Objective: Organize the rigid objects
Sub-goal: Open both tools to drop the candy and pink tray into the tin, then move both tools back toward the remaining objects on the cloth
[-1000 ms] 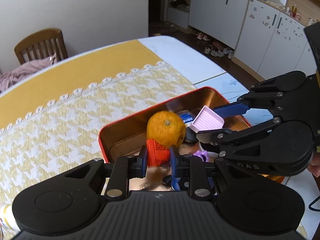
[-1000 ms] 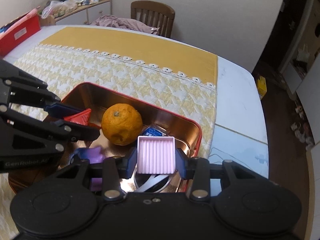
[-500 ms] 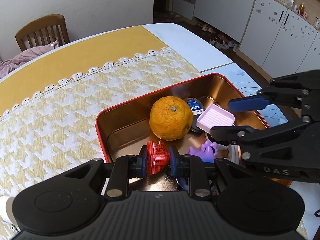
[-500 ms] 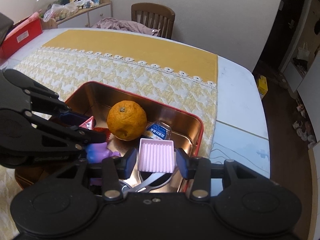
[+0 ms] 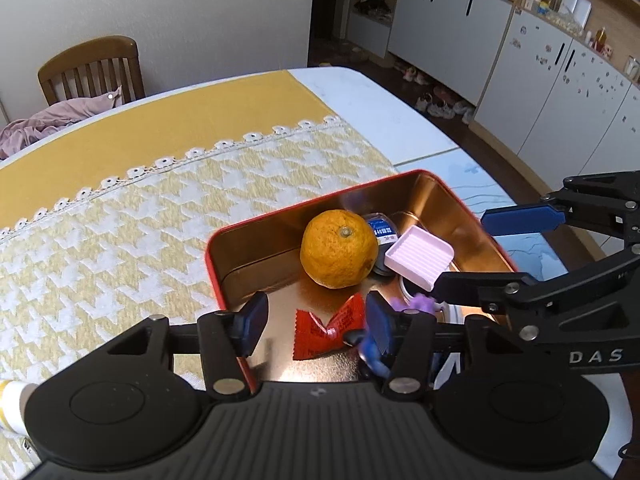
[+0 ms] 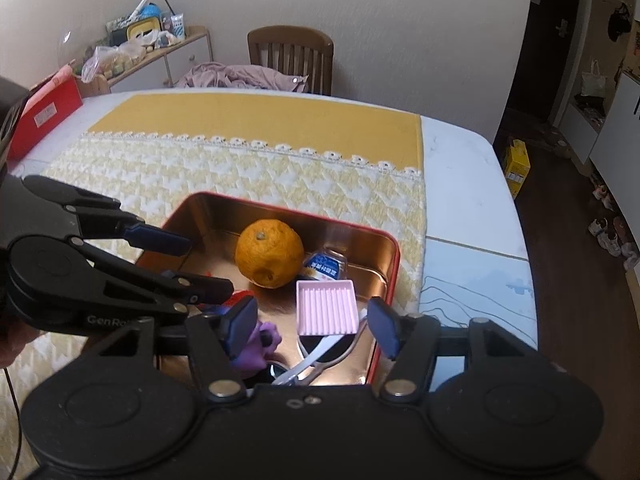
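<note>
Packet (image 5: 326,330): a red packet is lying flat on the gold floor of the tin, at the near end, its notched edge facing the orange.
Dish (image 6: 326,306): a pink ribbed dish is resting inside the tin on a round metal thing, tilted, just right of the orange.
Orange (image 5: 339,254): sitting mid-tin, between packet and dish, touching neither gripper.
Tin (image 5: 212,248): red rim, standing on the yellow cloth (image 5: 120,216).
Left gripper (image 5: 316,322): jaws are opening; the packet is lying between them, pads off it.
Right gripper (image 6: 312,324): jaws are opening, straddling the dish without pressing it.
Key relation: each thing is lying straight ahead of and below its own gripper, already inside the tin.
Judgement: both releases are looking done; backing straight up should be clearing the rim.
</note>
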Demonstrator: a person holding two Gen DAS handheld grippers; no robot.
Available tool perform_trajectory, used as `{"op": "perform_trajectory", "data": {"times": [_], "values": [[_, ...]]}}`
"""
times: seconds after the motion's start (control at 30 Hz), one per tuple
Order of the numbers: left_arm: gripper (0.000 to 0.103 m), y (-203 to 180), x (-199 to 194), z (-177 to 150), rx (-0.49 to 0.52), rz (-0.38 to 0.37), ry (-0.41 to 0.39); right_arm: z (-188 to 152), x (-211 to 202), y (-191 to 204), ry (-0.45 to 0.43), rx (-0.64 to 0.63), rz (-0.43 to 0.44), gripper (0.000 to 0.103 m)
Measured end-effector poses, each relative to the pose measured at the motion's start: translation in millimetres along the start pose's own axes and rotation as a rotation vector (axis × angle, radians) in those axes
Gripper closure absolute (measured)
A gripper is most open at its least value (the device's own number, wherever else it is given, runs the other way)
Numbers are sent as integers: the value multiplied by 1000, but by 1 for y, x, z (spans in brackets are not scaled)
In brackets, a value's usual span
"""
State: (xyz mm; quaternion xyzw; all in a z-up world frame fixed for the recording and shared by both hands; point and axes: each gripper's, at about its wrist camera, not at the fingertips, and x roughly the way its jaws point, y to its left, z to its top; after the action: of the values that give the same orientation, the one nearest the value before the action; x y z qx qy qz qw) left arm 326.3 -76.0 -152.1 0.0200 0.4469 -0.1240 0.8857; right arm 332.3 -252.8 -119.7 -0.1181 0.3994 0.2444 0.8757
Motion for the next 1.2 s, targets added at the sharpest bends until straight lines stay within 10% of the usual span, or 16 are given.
{"op": "perform_trajectory", "data": {"times": [1.2], "values": [[21,134,-166,-94,-31,15,-253,-2,-56,181,-155,72,63,0]]}}
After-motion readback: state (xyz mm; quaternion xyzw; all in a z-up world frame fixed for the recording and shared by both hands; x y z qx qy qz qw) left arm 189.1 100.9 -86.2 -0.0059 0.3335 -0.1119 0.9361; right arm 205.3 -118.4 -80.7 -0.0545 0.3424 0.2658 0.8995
